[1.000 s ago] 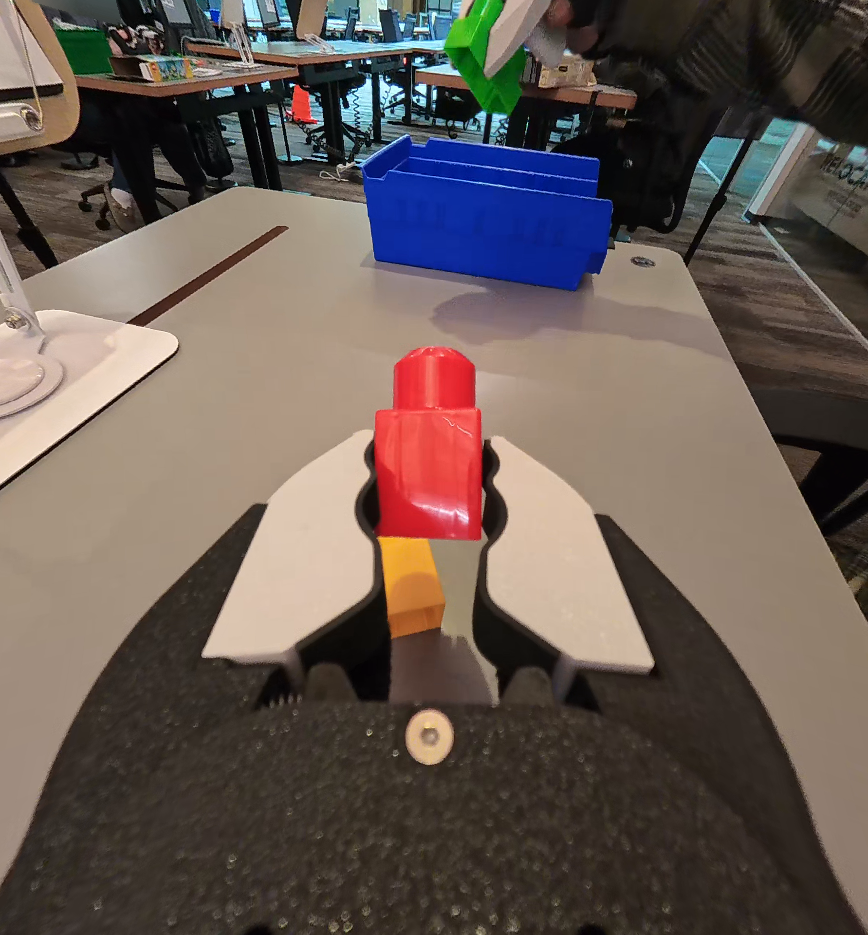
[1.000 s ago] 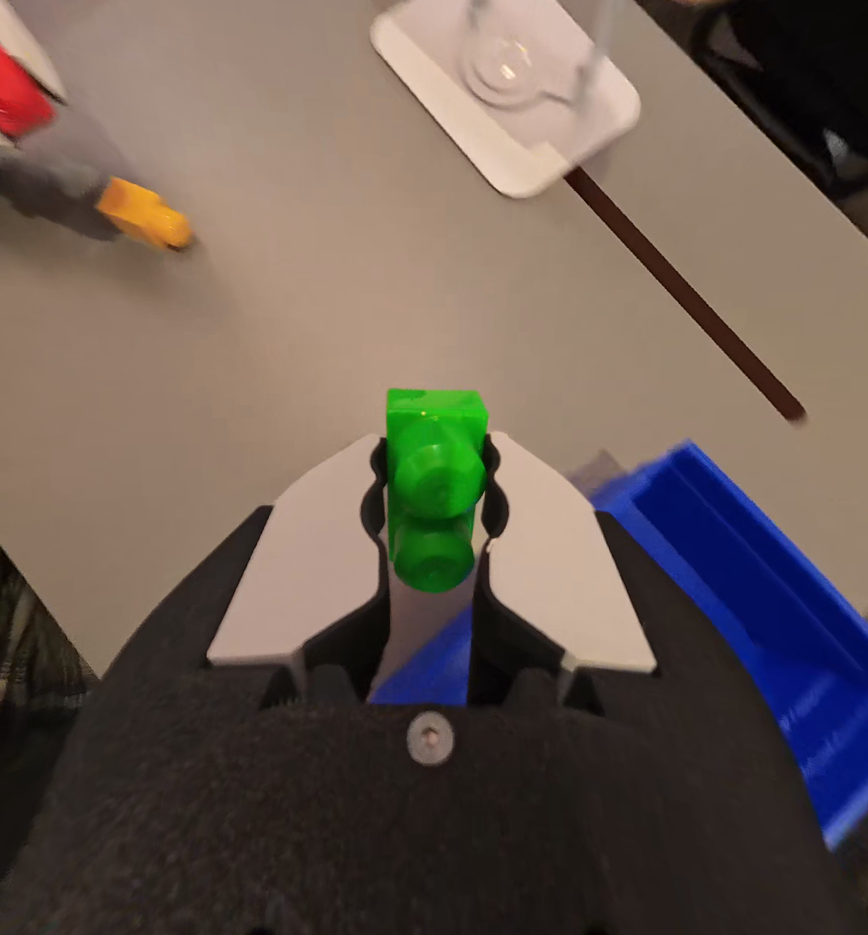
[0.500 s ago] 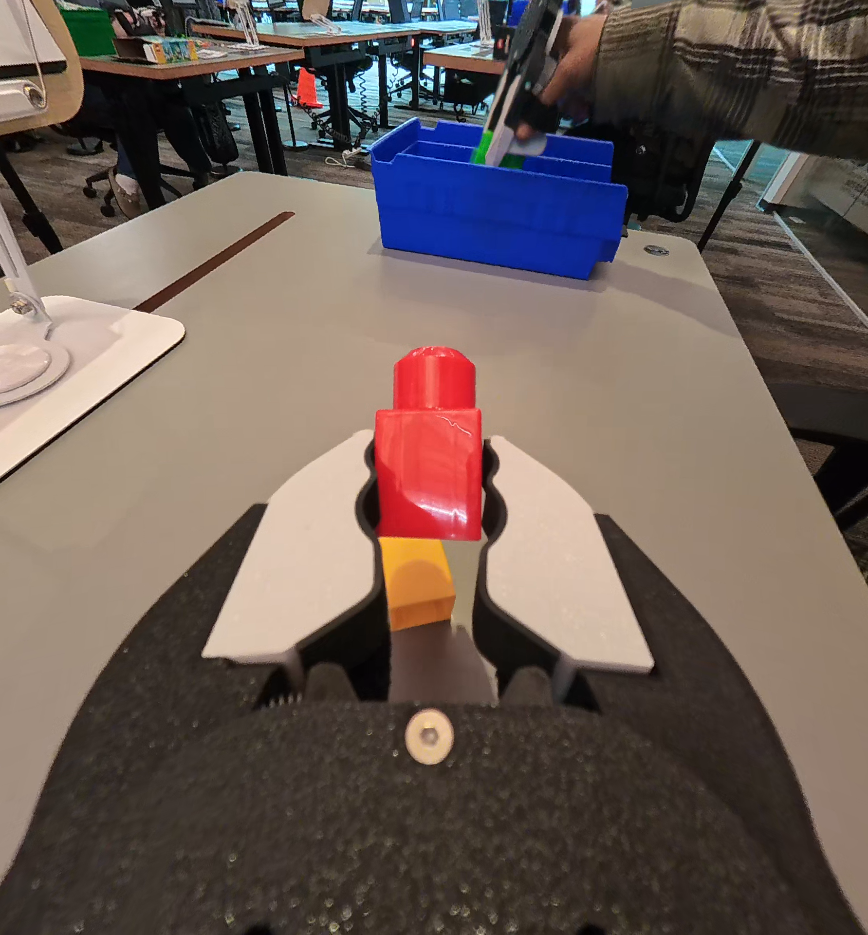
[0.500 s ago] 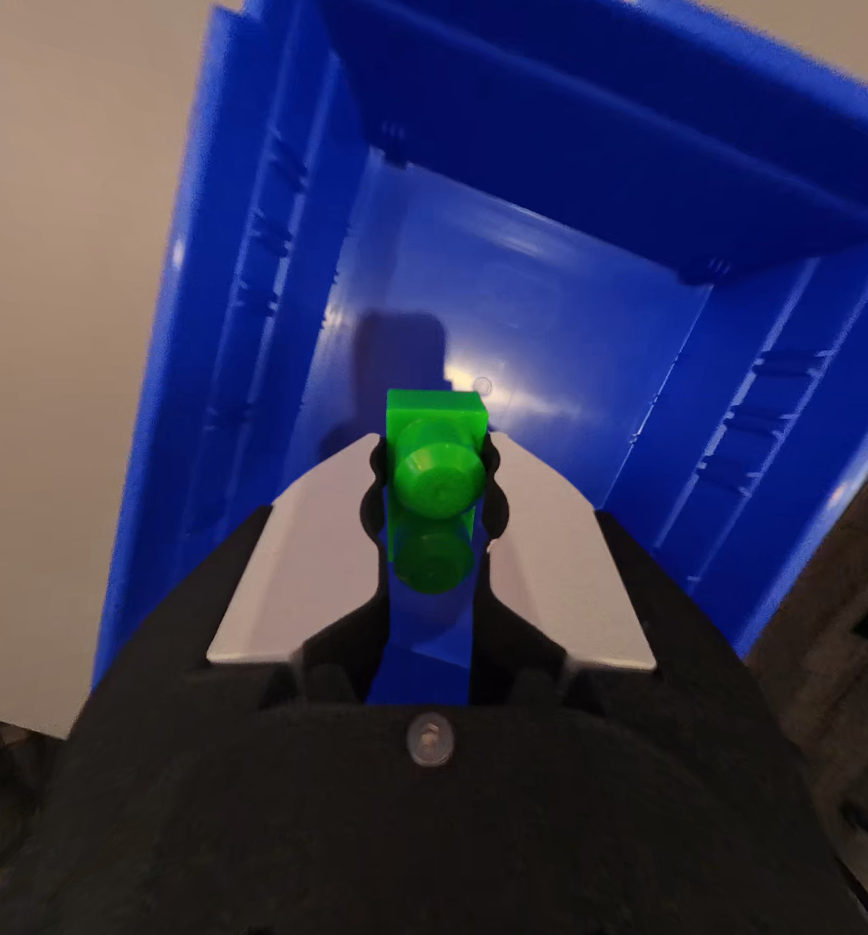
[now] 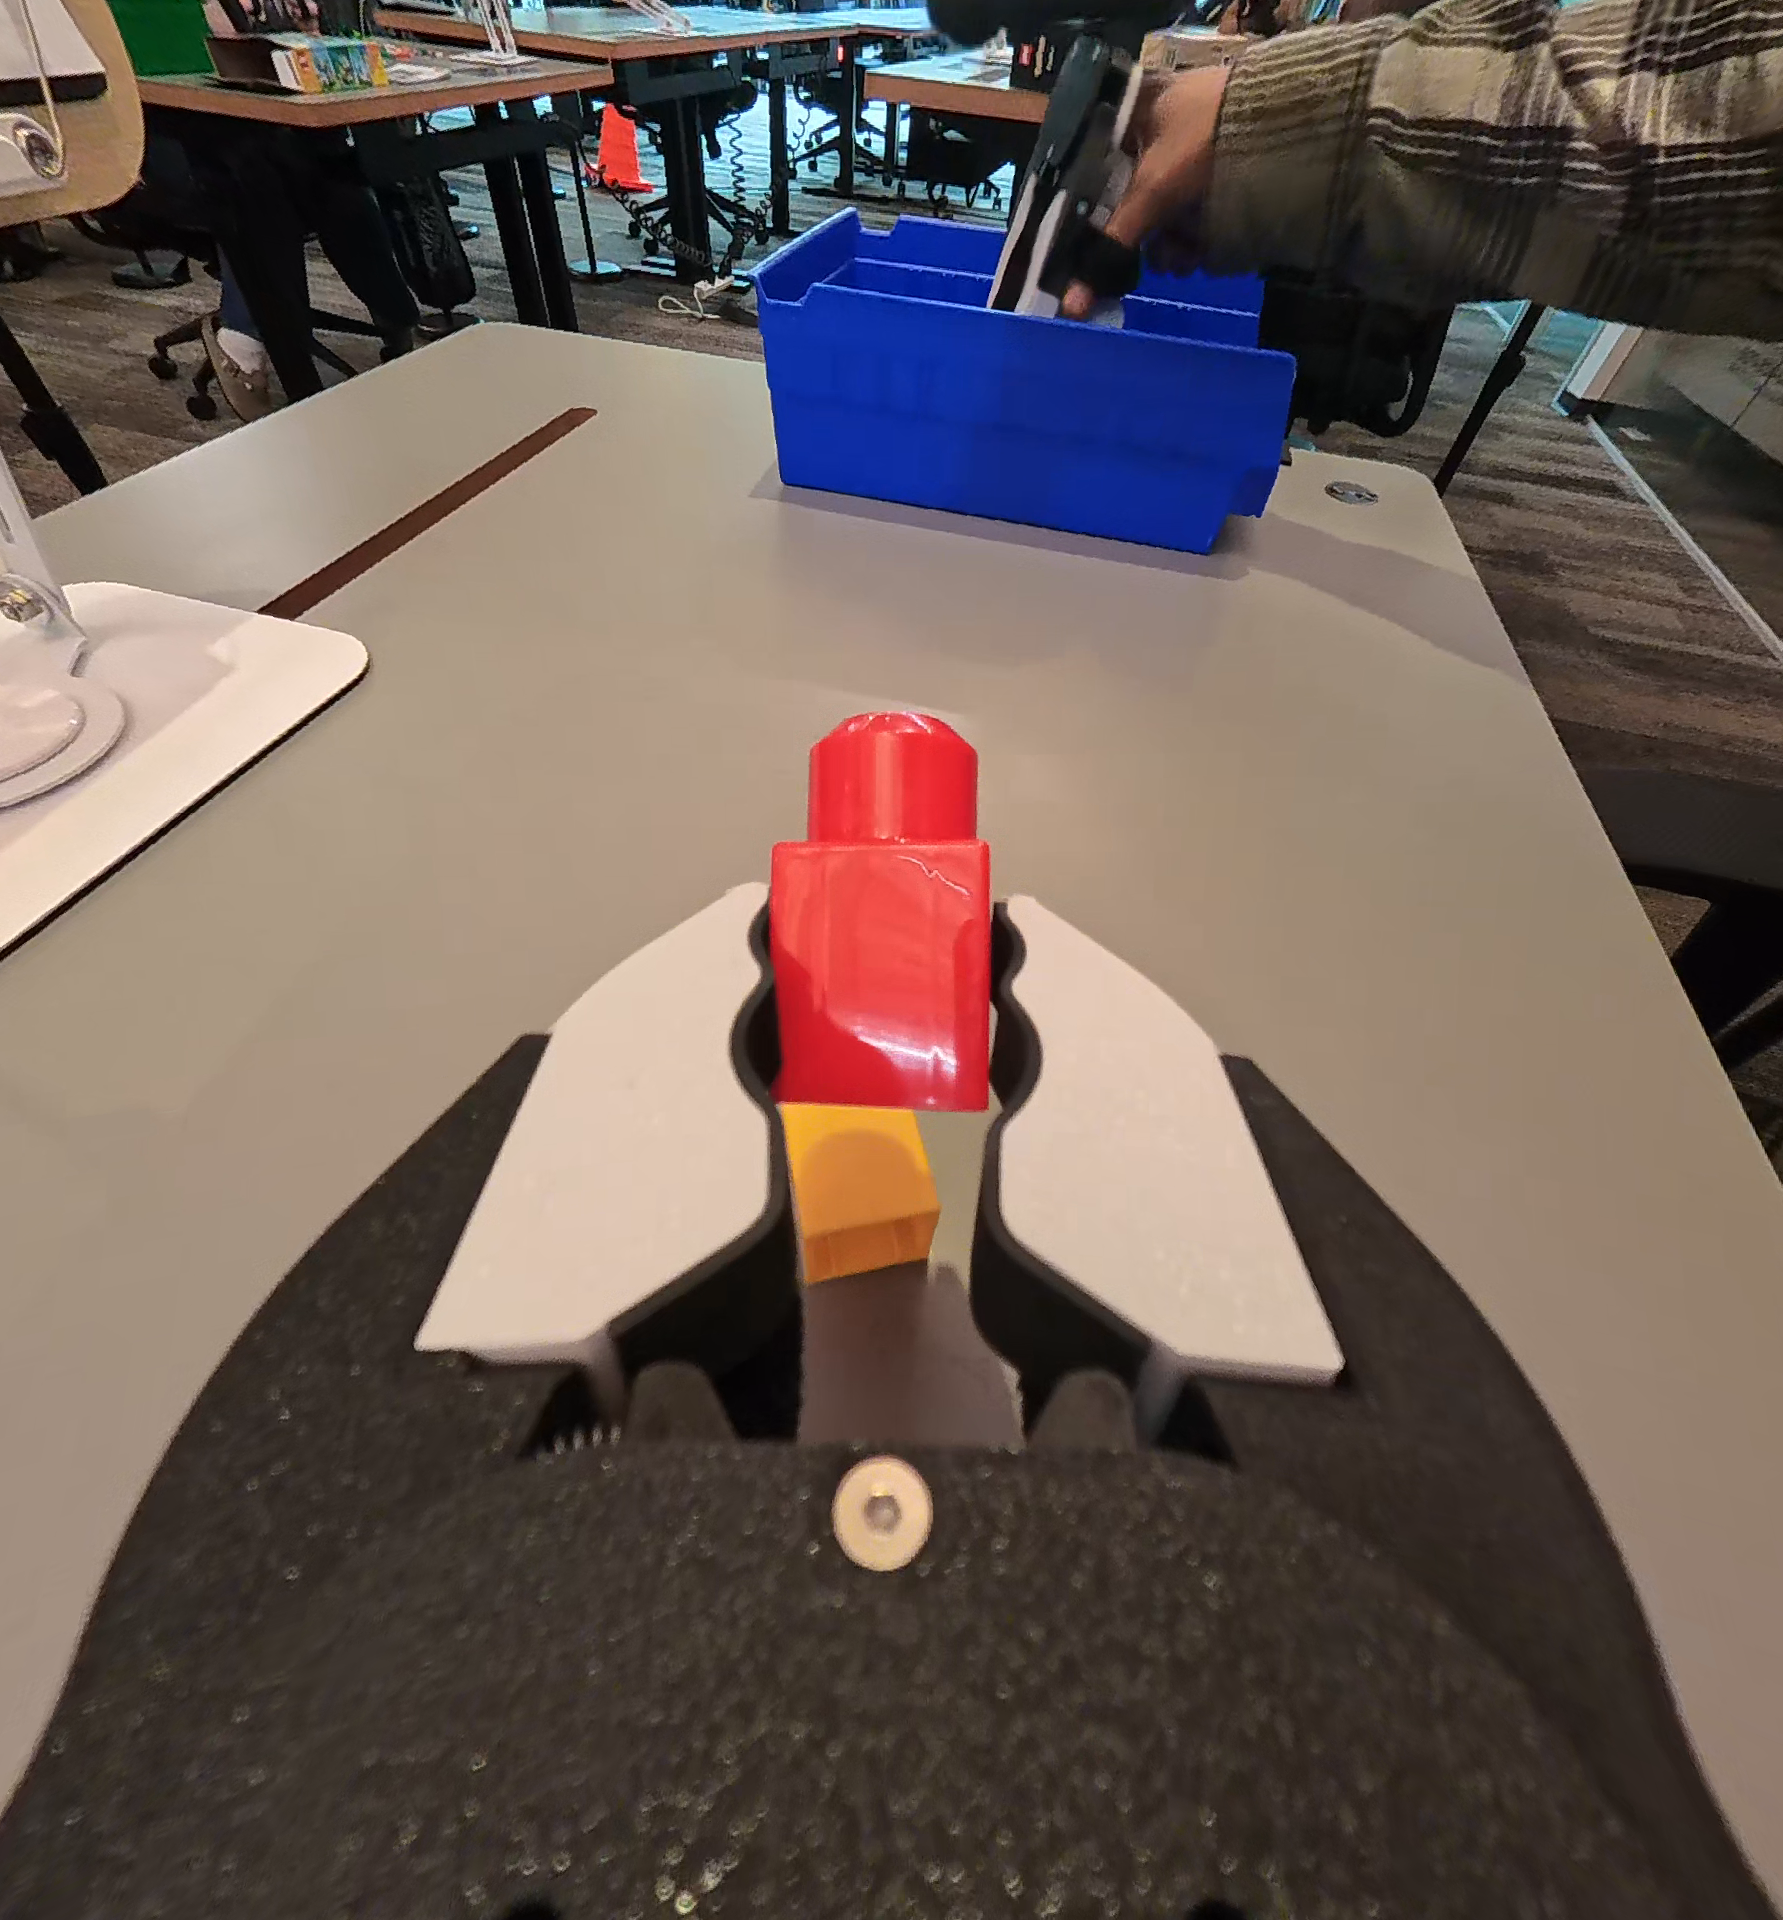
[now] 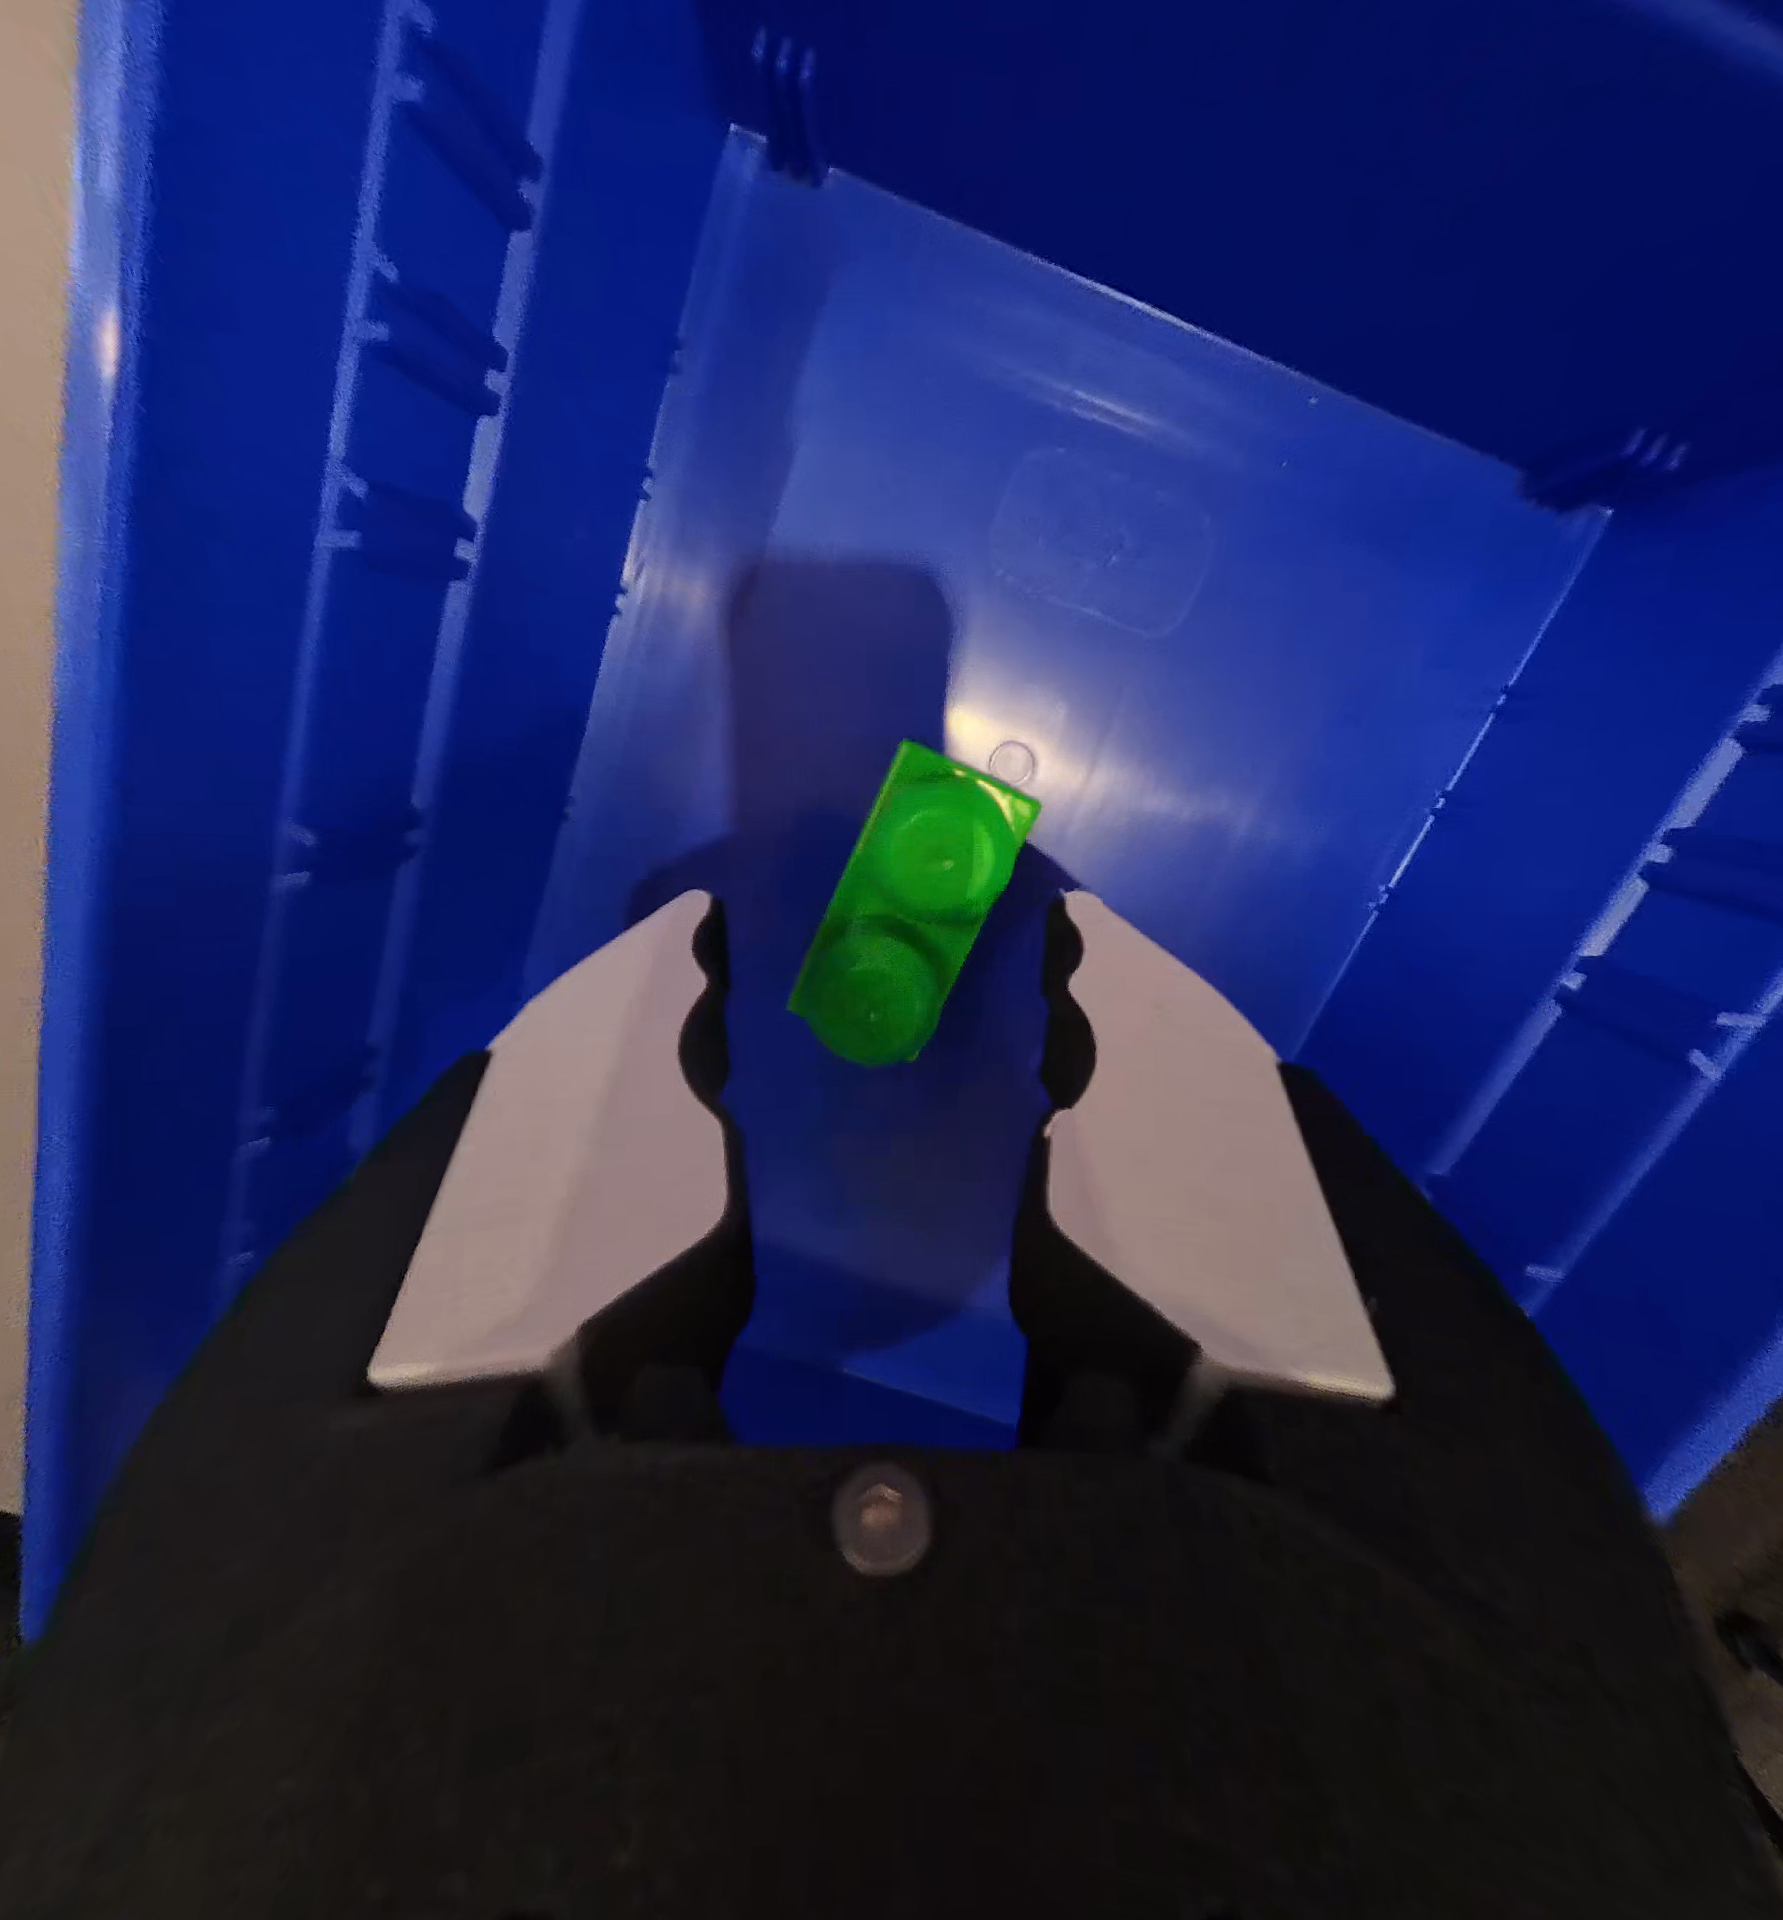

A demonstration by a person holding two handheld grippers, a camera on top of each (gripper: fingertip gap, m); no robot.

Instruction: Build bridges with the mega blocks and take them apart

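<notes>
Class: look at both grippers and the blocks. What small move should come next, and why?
Probably lift the right gripper out of the blue bin: its jaws stand open and the green block sits loose inside. The left gripper grips the red block.

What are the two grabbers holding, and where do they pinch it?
Left gripper pinches the red block by its sides. Right gripper holds nothing; its jaws are open.

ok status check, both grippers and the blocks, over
Left gripper shut on red plastic block, small orange block below. Right gripper open over blue plastic bin; green two-stud block released. Nothing in the way.
</notes>
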